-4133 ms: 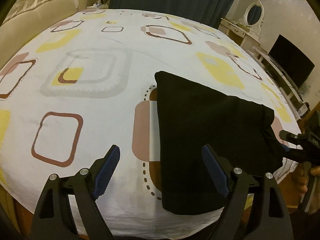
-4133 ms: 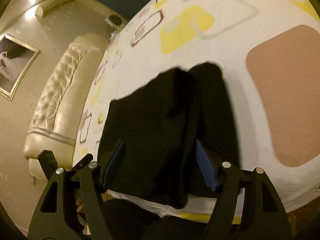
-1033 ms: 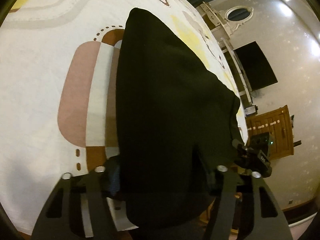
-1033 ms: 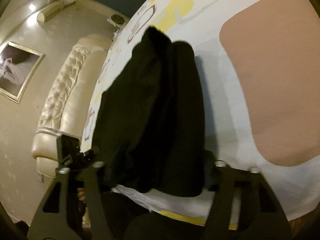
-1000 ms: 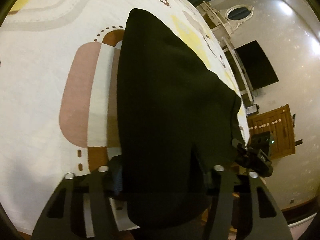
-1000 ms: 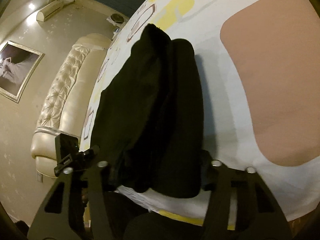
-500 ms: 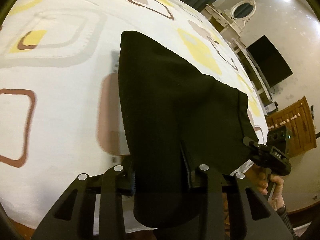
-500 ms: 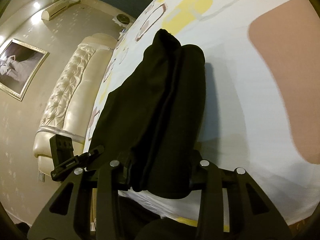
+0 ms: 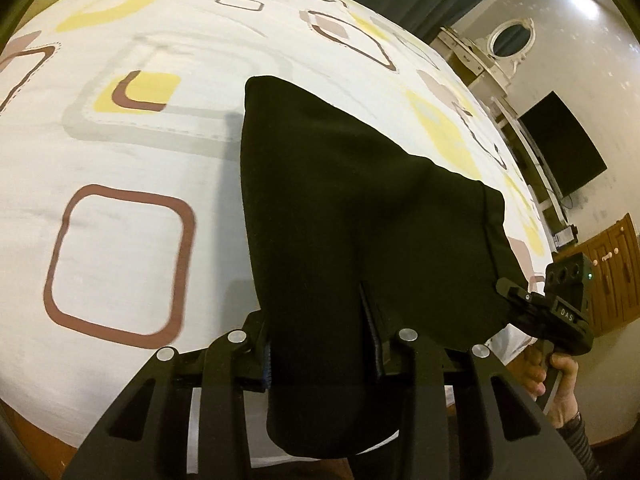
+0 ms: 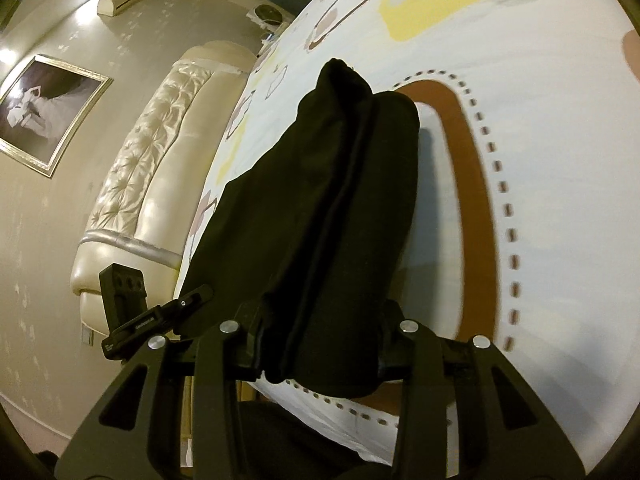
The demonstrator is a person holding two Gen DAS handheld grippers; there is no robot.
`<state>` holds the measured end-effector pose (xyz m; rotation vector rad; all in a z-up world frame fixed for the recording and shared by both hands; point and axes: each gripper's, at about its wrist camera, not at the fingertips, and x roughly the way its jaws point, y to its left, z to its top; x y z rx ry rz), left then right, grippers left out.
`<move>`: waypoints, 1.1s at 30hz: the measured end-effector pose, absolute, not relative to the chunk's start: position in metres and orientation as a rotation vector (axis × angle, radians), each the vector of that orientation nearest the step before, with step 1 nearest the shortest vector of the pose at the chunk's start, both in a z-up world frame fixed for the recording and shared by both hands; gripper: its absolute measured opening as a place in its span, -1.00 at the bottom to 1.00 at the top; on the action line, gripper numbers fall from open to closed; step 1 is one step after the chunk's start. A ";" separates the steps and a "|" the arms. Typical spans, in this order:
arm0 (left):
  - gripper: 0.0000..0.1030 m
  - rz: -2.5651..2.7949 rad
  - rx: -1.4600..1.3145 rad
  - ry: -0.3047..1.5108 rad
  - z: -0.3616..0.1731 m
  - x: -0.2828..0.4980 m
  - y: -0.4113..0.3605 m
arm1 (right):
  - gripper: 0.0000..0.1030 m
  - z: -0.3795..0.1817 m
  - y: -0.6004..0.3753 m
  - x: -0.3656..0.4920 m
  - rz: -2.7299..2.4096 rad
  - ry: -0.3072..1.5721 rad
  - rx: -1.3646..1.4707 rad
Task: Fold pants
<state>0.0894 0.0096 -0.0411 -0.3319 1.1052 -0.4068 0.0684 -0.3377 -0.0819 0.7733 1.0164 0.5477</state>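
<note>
Black pants (image 9: 352,216), folded into a thick stack, lie on the patterned bed sheet (image 9: 120,152) near its front edge. My left gripper (image 9: 320,344) is shut on the near left corner of the stack; cloth fills the gap and hangs over its frame. In the right wrist view the same pants (image 10: 320,216) run away from the camera, and my right gripper (image 10: 320,344) is shut on the near right corner. The near edge is lifted off the sheet. The right gripper's body (image 9: 556,312) and a hand (image 9: 560,384) show at the left view's right edge.
A white sheet with brown, yellow and grey squares covers the bed. A padded cream headboard (image 10: 160,152) stands at the left in the right wrist view. A dresser with an oval mirror (image 9: 508,40), a dark TV (image 9: 560,144) and a wooden cabinet (image 9: 612,272) line the far wall.
Both grippers went from open around the near edge to shut on the cloth, then lifted it and carried it over the sheet toward the bed's far side.
</note>
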 end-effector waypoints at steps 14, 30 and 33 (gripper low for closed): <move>-0.27 -0.423 -0.369 1.090 -0.054 0.085 0.009 | -0.28 -0.104 -0.339 0.063 0.541 1.025 0.819; 0.51 -0.561 -0.474 1.003 -0.051 0.089 0.051 | 0.43 -0.083 -0.357 0.071 0.541 0.967 0.829; 0.51 -0.556 -0.523 1.014 -0.054 0.112 0.058 | 0.46 -0.084 -0.368 0.092 0.511 0.962 0.837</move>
